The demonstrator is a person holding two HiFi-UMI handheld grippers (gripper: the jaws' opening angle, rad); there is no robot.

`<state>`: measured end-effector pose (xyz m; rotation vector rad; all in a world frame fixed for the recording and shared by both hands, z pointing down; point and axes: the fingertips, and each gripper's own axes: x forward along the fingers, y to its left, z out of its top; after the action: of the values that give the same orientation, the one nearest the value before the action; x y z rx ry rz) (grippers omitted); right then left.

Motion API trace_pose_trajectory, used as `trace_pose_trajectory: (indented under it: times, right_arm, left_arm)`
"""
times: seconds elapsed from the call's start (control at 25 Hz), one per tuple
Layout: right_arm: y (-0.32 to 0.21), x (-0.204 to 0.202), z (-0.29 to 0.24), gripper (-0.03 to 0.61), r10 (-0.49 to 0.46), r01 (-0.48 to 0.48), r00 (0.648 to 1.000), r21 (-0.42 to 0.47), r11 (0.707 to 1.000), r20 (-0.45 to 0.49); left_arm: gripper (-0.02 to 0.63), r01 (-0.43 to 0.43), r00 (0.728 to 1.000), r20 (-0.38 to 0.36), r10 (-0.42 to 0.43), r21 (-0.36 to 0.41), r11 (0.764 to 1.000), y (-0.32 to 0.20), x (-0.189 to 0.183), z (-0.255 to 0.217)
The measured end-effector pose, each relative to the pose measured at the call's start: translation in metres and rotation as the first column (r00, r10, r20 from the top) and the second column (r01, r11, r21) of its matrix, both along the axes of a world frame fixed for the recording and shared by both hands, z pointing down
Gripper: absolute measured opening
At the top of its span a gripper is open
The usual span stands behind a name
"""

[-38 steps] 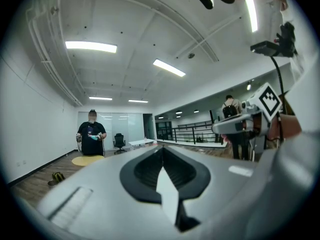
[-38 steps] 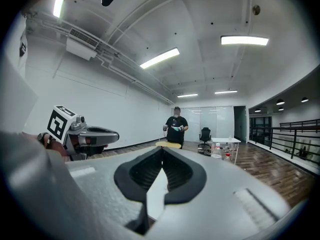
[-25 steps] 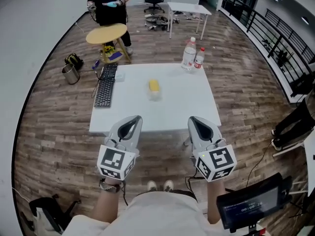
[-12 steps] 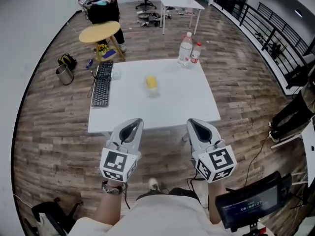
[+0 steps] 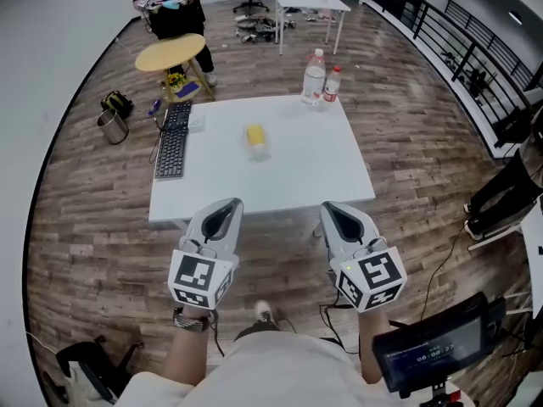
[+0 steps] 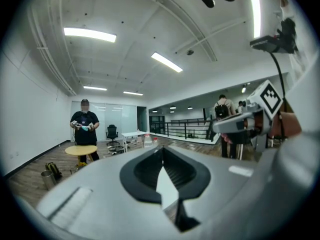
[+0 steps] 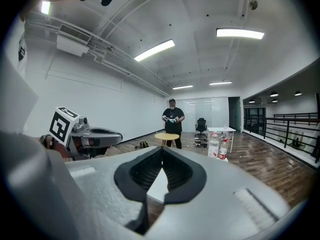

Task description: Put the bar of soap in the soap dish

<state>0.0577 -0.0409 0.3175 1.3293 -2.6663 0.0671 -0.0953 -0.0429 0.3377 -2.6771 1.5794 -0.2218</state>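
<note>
The yellow bar of soap (image 5: 254,133) lies near the middle of the white table (image 5: 322,176). Just in front of it, touching or nearly so, sits a small clear thing (image 5: 258,150) that looks like the soap dish. My left gripper (image 5: 230,203) and right gripper (image 5: 332,208) hang side by side in the air short of the table's near edge, well away from the soap. In the left gripper view the left gripper (image 6: 161,149) has its jaws met with nothing between them. The right gripper (image 7: 162,148) looks the same in its own view.
A black keyboard (image 5: 171,146) lies along the table's left side. Two bottles (image 5: 314,76) stand at its far right corner. Beyond are a round yellow stool (image 5: 171,53), a standing person (image 5: 170,2), a metal bucket (image 5: 111,125) and another white table (image 5: 310,3). A screen (image 5: 428,354) sits at my lower right.
Both grippers stay shut and side by side. The table has slid slightly up and left in the head view, and only one shoe now shows below.
</note>
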Motion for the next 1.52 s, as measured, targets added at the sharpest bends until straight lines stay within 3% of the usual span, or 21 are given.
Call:
trace_pose_trajectory:
  times: [0.72, 1.52]
  right_arm:
    - [0.082, 0.081, -0.011, 0.003, 0.03, -0.032, 0.999, 0.062, 0.998, 0.029]
    - [0.191, 0.141, 0.003, 0.003, 0.041, -0.045, 0.997, 0.056, 0.997, 0.063]
  left_arm:
    - [0.008, -0.057, 0.997, 0.049, 0.055, 0.05, 0.997, 0.085, 0.087, -0.008]
    - [0.008, -0.047, 0.996, 0.072, 0.043, 0.059, 0.997, 0.198, 0.141, 0.0]
